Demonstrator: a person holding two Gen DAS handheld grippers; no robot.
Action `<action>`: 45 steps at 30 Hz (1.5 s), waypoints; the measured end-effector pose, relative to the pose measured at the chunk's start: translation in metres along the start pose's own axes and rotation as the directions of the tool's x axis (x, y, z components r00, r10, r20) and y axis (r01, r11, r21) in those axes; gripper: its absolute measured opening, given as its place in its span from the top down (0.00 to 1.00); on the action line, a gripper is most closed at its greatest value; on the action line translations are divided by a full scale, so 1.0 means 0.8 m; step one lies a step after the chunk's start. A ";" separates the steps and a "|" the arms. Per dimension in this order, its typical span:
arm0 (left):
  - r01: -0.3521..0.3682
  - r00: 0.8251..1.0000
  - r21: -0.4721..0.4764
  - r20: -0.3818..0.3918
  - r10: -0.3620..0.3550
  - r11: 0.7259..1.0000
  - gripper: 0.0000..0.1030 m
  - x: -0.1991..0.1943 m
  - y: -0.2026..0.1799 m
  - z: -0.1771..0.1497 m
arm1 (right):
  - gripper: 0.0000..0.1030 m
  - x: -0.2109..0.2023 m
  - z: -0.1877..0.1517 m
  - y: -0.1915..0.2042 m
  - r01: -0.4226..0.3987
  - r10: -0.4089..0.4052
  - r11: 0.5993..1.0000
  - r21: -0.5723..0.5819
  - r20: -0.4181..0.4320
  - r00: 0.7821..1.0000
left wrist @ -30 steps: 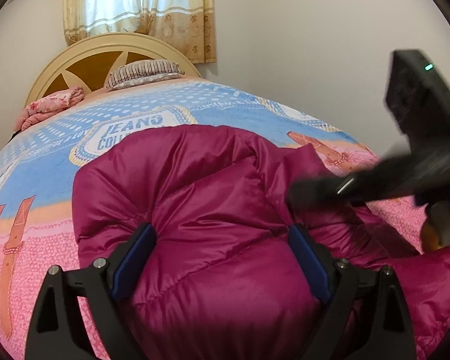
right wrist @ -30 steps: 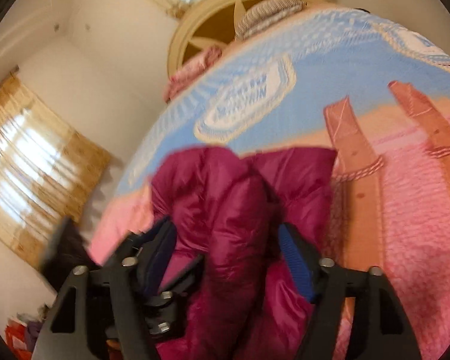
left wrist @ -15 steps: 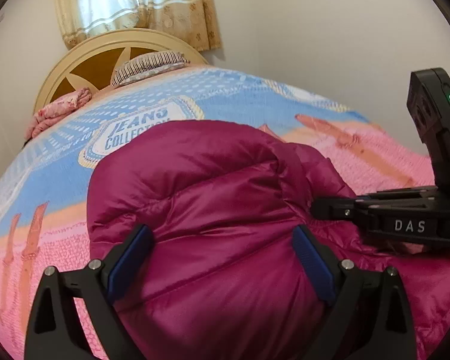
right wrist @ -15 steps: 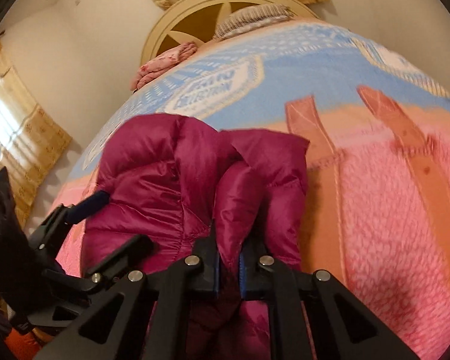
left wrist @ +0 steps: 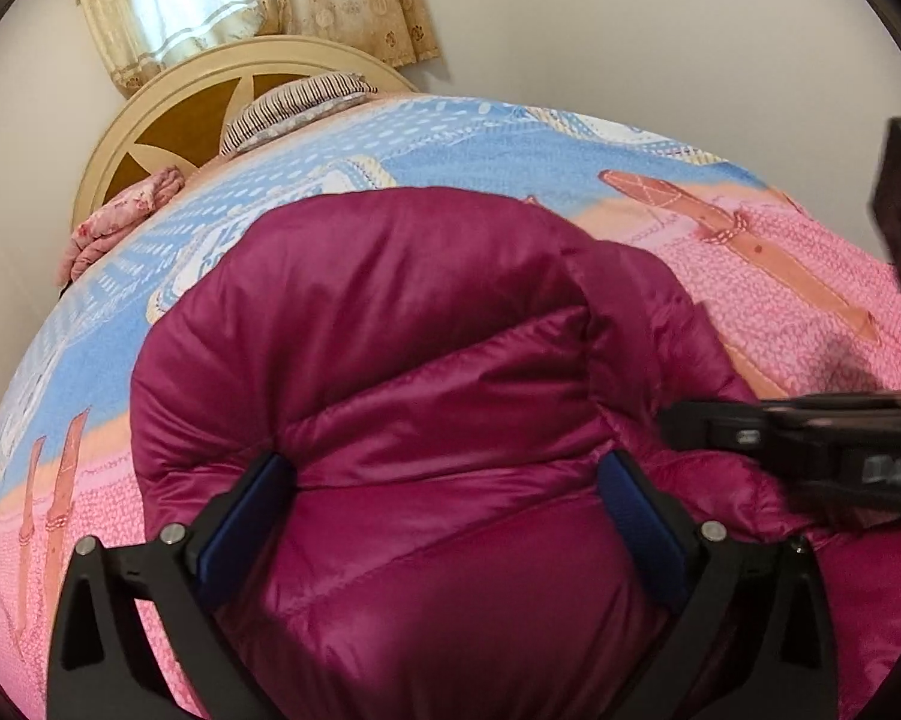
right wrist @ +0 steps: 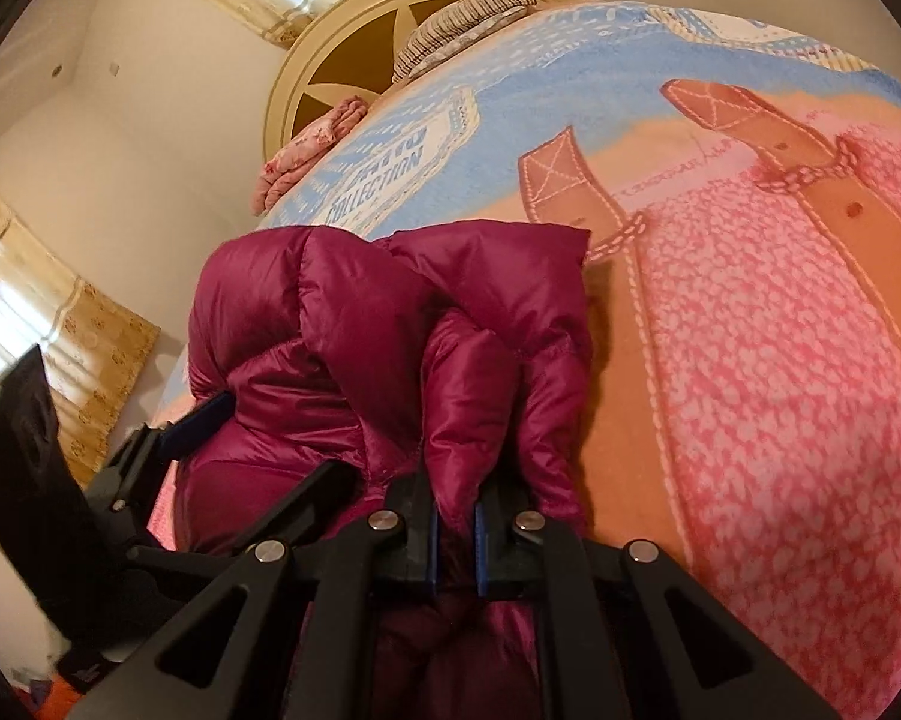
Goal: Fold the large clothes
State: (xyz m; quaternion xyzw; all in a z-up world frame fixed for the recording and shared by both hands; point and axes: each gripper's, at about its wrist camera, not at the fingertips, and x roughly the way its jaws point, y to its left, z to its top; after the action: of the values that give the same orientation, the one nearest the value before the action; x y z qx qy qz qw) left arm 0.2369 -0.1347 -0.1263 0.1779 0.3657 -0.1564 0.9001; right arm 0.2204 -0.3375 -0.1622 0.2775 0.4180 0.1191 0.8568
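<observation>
Puffy magenta quilted down jacket lies bunched on the pink-blue printed bedspread directly ahead of both tools: right gripper pinches a fold, left gripper, jaws just widening, straddles the bulk, prob. not squeezing.

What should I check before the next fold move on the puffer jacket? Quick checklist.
1. Right gripper pinching a fold of the magenta jacket: ok; its jaws have just been closing.
2. Left gripper holding: not ok; its jaws have just been opening, wide around the padded bulk, pads seemingly only resting against it.
3. Grippers apart: ok, close side by side, no contact seen.
4. Bedspread bare ahead of the jacket: ok.
5. Pillow well away: ok.
6. Jacket's near half flat: cannot tell, hidden.
</observation>
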 end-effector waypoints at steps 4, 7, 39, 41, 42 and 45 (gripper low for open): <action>-0.003 1.000 -0.004 0.002 0.003 1.000 0.00 -0.002 0.001 -0.001 | 0.89 -0.072 -0.012 0.032 0.101 -0.094 0.993 -0.068 0.098 0.991; -0.011 1.000 0.004 0.000 0.011 1.000 0.00 -0.003 -0.002 0.000 | 0.89 -0.118 -0.025 0.070 0.082 -0.058 0.985 -0.154 0.151 0.987; -0.077 0.997 -0.285 -0.027 0.072 0.955 0.00 0.021 0.136 0.027 | 0.86 -0.003 0.076 0.098 0.174 -0.172 0.963 -0.206 0.024 0.985; -0.110 0.994 -0.263 -0.034 0.105 0.958 0.00 0.025 0.129 0.029 | 0.86 0.035 0.077 0.091 0.222 -0.226 0.952 -0.210 0.005 0.974; -0.114 0.993 -0.260 -0.035 0.108 0.959 0.00 0.026 0.128 0.029 | 0.86 0.047 0.076 0.087 0.239 -0.243 0.948 -0.209 0.004 0.970; -0.091 0.996 -0.285 -0.043 0.082 0.954 0.00 0.032 0.127 0.031 | 0.86 0.067 0.076 0.069 0.254 -0.255 0.949 -0.188 0.019 0.967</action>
State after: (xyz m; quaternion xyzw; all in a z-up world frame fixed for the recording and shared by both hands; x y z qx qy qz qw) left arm 0.3112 -0.0590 -0.1068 0.0640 0.3899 -0.0594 0.9167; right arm 0.3032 -0.2922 -0.1350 0.1384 0.4396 0.0476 0.8862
